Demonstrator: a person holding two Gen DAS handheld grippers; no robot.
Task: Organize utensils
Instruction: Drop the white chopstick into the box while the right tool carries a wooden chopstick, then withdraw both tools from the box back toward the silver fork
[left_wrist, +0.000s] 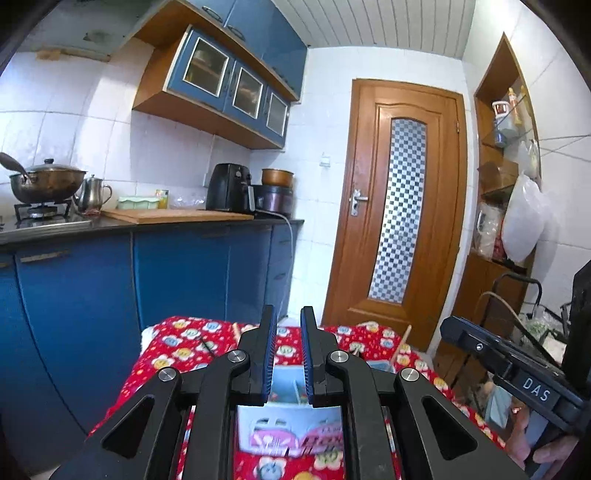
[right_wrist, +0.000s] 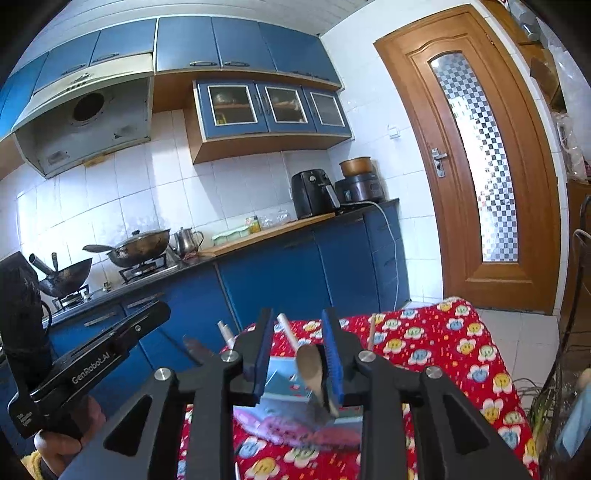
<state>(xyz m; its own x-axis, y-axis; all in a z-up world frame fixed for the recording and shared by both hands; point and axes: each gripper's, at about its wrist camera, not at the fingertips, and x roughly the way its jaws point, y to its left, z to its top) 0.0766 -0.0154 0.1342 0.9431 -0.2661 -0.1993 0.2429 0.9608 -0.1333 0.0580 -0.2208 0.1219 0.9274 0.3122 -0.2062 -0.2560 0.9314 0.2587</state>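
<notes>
Spoon (right_wrist: 312, 363), wooden, low centre of right wrist view, between right gripper (right_wrist: 299, 356) jaws, which stand apart; whether the right pad touches it, cannot tell. Box (right_wrist: 284, 384) beneath on red cloth (right_wrist: 443, 343). Left gripper (left_wrist: 289, 354) low centre in its view: jaws narrow, nothing between.

Utensil box (right_wrist: 291, 384) on tabletop (right_wrist: 443, 354), kitchen counter (right_wrist: 258, 240) behind.
Spoon (right_wrist: 312, 365) standing in box; door (right_wrist: 480, 166) right of counter; wok (right_wrist: 140, 242) at counter's left.
</notes>
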